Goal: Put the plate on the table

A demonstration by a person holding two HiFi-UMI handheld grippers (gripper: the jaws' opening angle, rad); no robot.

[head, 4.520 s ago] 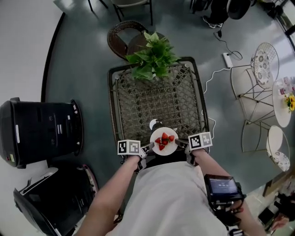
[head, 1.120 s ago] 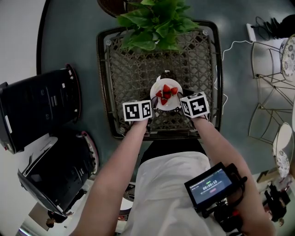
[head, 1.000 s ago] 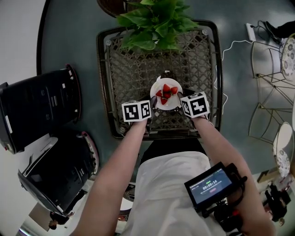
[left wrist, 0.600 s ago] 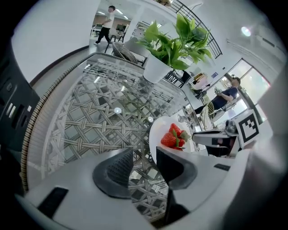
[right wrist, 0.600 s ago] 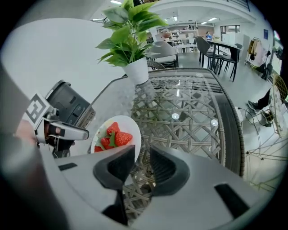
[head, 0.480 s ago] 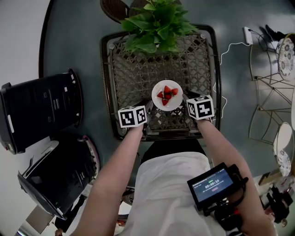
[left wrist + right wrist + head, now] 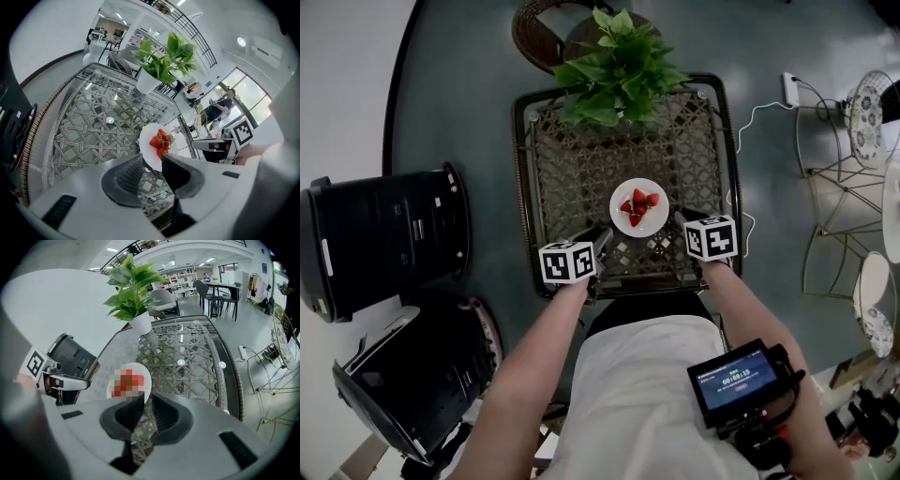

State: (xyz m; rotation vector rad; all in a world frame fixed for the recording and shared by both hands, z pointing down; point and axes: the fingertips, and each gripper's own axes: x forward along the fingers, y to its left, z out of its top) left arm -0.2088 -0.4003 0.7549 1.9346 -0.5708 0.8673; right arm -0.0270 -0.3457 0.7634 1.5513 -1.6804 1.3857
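Note:
A white plate (image 7: 654, 219) of cut strawberries (image 7: 638, 205) rests on the glass top of the wicker table (image 7: 581, 169), near its front edge. My left gripper (image 7: 602, 236) hangs to the plate's lower left, apart from it, jaws open and empty. In the left gripper view the plate (image 7: 146, 145) lies just beyond the fingers (image 7: 129, 176). My right gripper (image 7: 682, 221) is at the plate's lower right, also clear of it. Its jaws have just been closing; a narrow gap remains with nothing in it. The right gripper view shows the plate (image 7: 144, 373) ahead.
A potted green plant (image 7: 614, 80) stands at the table's far edge, with a wicker chair (image 7: 539, 33) behind it. Two black bins (image 7: 384, 234) sit on the floor at the left. White wire chairs (image 7: 834, 150) and a power strip with its cable (image 7: 787, 89) are at the right.
Both grippers have let go of the plate's rim and drawn back toward the person and upward. The plate stays on the table.

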